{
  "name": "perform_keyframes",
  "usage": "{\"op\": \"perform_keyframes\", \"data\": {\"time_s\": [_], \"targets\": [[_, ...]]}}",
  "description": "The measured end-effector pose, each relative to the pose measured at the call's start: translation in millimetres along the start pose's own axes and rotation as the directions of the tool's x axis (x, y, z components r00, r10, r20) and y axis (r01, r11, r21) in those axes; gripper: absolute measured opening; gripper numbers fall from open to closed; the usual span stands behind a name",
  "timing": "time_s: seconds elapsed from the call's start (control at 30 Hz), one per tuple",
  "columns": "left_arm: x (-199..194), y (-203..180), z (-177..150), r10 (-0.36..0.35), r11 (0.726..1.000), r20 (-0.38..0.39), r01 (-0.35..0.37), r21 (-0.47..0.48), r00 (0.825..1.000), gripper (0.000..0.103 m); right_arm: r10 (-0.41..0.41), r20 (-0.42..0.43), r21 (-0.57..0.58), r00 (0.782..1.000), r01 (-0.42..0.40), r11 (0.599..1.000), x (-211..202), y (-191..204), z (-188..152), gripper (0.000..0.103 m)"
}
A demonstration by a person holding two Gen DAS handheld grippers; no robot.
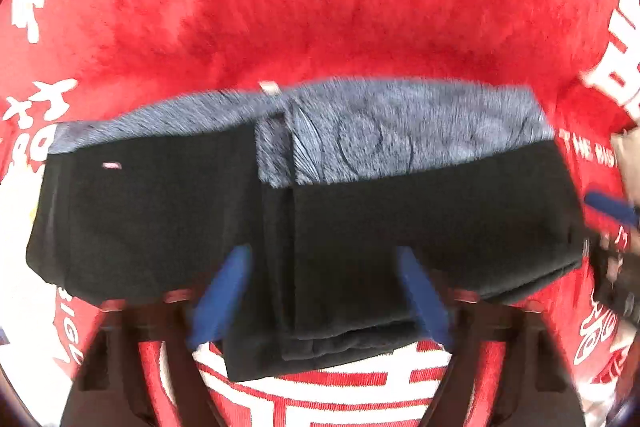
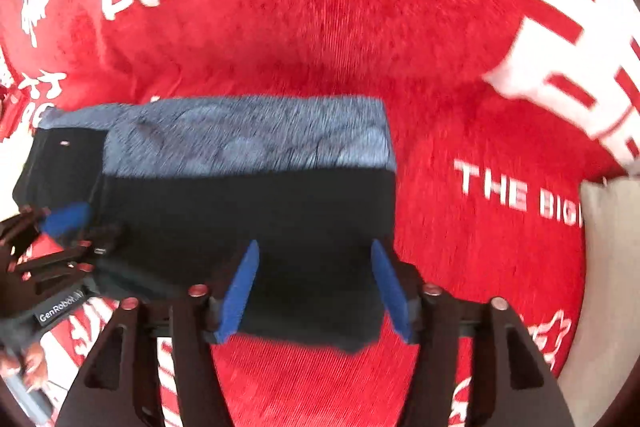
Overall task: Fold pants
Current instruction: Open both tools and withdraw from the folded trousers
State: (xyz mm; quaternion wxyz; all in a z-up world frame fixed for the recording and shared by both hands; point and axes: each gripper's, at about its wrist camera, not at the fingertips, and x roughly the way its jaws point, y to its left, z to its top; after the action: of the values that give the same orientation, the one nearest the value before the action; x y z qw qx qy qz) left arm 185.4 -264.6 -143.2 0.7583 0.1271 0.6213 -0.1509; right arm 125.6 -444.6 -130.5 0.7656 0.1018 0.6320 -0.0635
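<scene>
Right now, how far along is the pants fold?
Mostly done, it seems. The pants lie on the red cloth as a compact black bundle with stacked layers at the near edge and a strip of grey lining showing along the far side. In hand: nothing; the left claw and right claw are both open over the near edge. Left: perhaps one last fold or tidying.
</scene>
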Motion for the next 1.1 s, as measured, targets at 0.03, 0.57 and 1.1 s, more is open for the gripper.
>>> {"op": "perform_keyframes", "data": {"time_s": [0.03,0.57,1.1], "targets": [[-4,-1,0,0.001,1.000,0.012,-0.001,0.004,1.000,0.083,0.008,-0.007,0.004,1.000,-0.008,1.000,-3,0,-6,0.072],[-50,10,-42,0.020,0.991,-0.045,-0.026,-0.128,0.999,0.083,0.045,-0.047,-0.045,0.998,-0.047,0.998,-31,13,-44,0.087],[-50,75,-80,0.037,0.975,-0.060,-0.049,-0.216,0.997,0.083,0.000,-0.064,-0.150,0.998,-0.010,0.989,-23,70,-40,0.090]]}}
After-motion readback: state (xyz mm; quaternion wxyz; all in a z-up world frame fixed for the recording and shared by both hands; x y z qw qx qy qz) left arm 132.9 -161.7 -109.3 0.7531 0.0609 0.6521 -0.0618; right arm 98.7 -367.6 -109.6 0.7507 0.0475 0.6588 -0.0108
